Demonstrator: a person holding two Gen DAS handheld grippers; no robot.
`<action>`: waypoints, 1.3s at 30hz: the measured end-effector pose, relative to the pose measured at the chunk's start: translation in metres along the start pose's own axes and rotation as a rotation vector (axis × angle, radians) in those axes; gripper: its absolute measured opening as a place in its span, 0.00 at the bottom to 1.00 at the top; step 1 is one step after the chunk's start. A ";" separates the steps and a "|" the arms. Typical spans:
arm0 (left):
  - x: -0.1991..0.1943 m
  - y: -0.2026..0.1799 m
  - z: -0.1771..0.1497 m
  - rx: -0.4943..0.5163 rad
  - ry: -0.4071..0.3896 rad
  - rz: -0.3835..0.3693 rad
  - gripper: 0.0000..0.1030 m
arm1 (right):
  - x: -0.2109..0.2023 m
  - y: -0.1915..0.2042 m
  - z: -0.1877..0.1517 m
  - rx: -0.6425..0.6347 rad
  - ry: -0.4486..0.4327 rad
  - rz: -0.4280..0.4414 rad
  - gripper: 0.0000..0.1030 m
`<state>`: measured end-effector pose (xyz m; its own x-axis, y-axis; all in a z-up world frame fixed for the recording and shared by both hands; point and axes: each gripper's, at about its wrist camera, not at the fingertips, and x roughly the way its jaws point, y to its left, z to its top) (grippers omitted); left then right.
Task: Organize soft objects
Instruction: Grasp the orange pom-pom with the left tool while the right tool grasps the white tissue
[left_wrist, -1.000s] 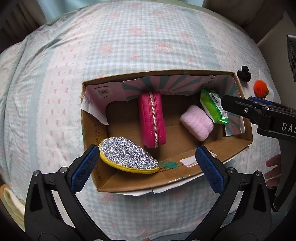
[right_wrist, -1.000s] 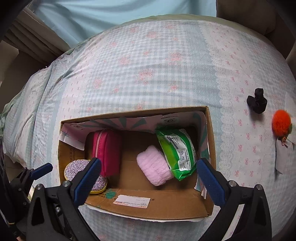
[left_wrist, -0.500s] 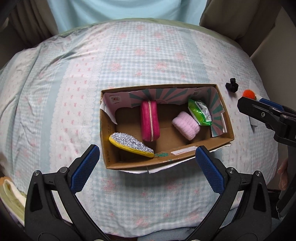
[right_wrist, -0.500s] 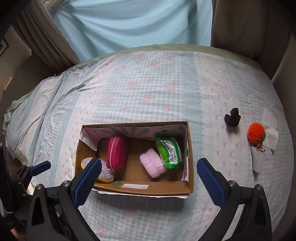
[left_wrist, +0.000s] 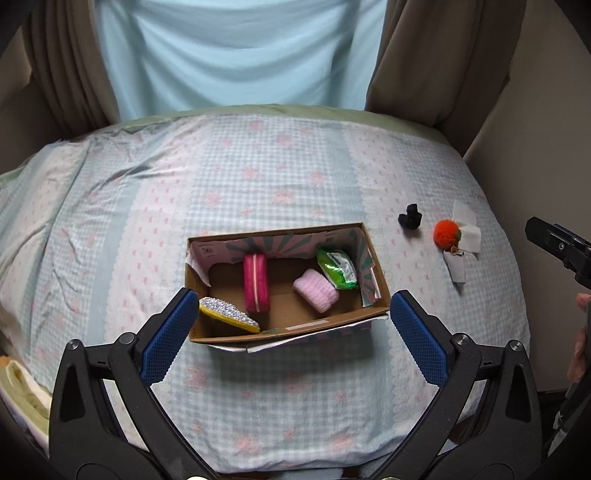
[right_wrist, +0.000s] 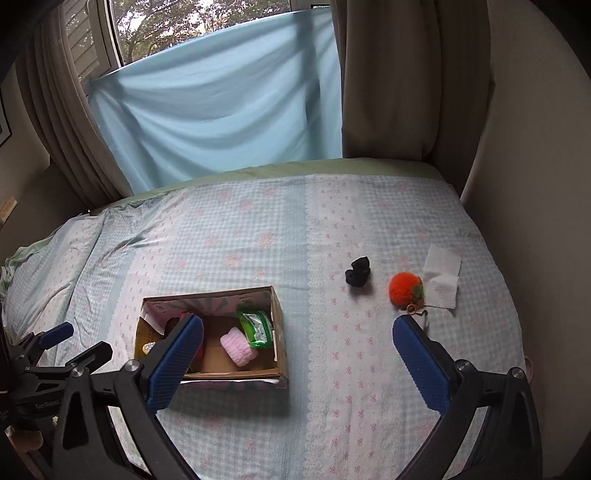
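Roughly two-thirds done, judging by layout. Box (left_wrist: 288, 328) on bed (left_wrist: 258, 177) already holding four items: glitter pad (left_wrist: 227, 314) at left end, pink pouch (left_wrist: 255, 282) upright on edge, pink roll (left_wrist: 316, 295), green pack (left_wrist: 337, 267) leaning at right end. Left outside, well right of box: black scrunchie (right_wrist: 357, 271), orange pompom (right_wrist: 404, 288), white tissue (right_wrist: 441, 277) touching pompom's right side. Probably those three to go, though tissue maybe not part of the set. Left gripper (left_wrist: 288, 332) fingers wide, holding nothing, hovering near side of box. Right gripper (right_wrist: 295, 362) fingers wide too, empty, aimed between box and pompom. Hard to read: right view's left finger (right_wrist: 173, 365) covering pouch and most of pad; small tag or keyring under pompom unclear; label text on pack illegible; hand at right edge of left view mostly cut off.
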<state>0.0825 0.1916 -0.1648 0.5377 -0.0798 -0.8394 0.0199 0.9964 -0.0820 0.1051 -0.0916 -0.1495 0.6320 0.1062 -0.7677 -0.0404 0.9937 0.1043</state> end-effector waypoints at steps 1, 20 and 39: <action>-0.004 -0.009 0.001 0.007 -0.012 -0.007 1.00 | -0.006 -0.010 0.000 0.008 -0.012 -0.014 1.00; 0.027 -0.197 0.037 0.038 -0.044 -0.141 1.00 | -0.014 -0.206 0.002 0.114 -0.068 -0.122 1.00; 0.253 -0.350 0.043 0.095 0.071 -0.182 1.00 | 0.180 -0.339 0.002 0.131 0.035 -0.012 0.99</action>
<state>0.2474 -0.1758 -0.3254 0.4573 -0.2568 -0.8515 0.1924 0.9633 -0.1872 0.2338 -0.4090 -0.3216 0.6047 0.0977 -0.7904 0.0699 0.9821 0.1749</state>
